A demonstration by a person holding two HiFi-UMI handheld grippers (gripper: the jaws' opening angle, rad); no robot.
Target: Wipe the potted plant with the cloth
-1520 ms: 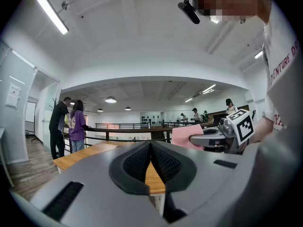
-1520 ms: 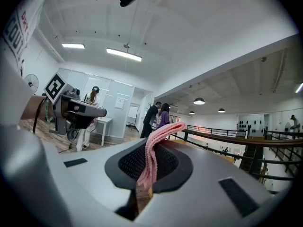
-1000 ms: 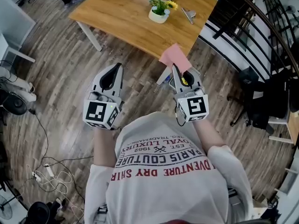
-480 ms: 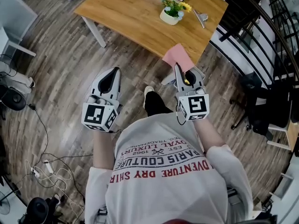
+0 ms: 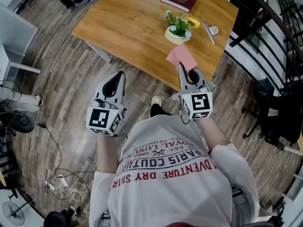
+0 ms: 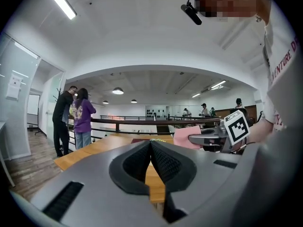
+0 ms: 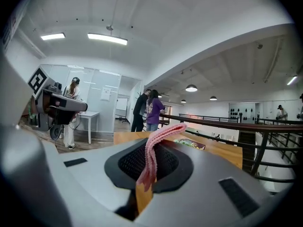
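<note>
1. Fingers of the left gripper (image 6: pixel 151 144) are shut pad against pad, with nothing between them.
2. Fingers of the right gripper (image 7: pixel 149 164) are clamped on the pink cloth (image 7: pixel 163 132). Its folded edge rises from between the ribbed pads and curls forward at the top.
3. Both grippers are held out side by side in front of the person's chest, well apart, each pointing roughly level toward the bench (image 5: pixel 128 27).
4. Seen from the head, the left gripper hangs over the wood floor (image 5: pixel 61 74), short of the bench's near edge. The right gripper's tip is at that edge.
5. From the right fingertips the cloth sticks out flat over the bench, its far edge near the plant (image 5: pixel 179 28) but apart from it.
6. The plant stands upright in a white pot toward the bench's right end, with green leaves and yellow and pale flowers.
7. A dark red book (image 5: pixel 178 0) lies beyond the plant by the far edge, and a metal tool (image 5: pixel 209 31) lies just right of the pot.
8. A black railing (image 5: pixel 246 32) runs past the bench's right side, and a black chair (image 5: pixel 272 119) stands on the floor at the right.
9. In the left gripper view two people (image 6: pixel 73 117) stand off the bench's far left corner.
10. One shoe (image 5: pixel 156 100) shows on the floor between the grippers.
</note>
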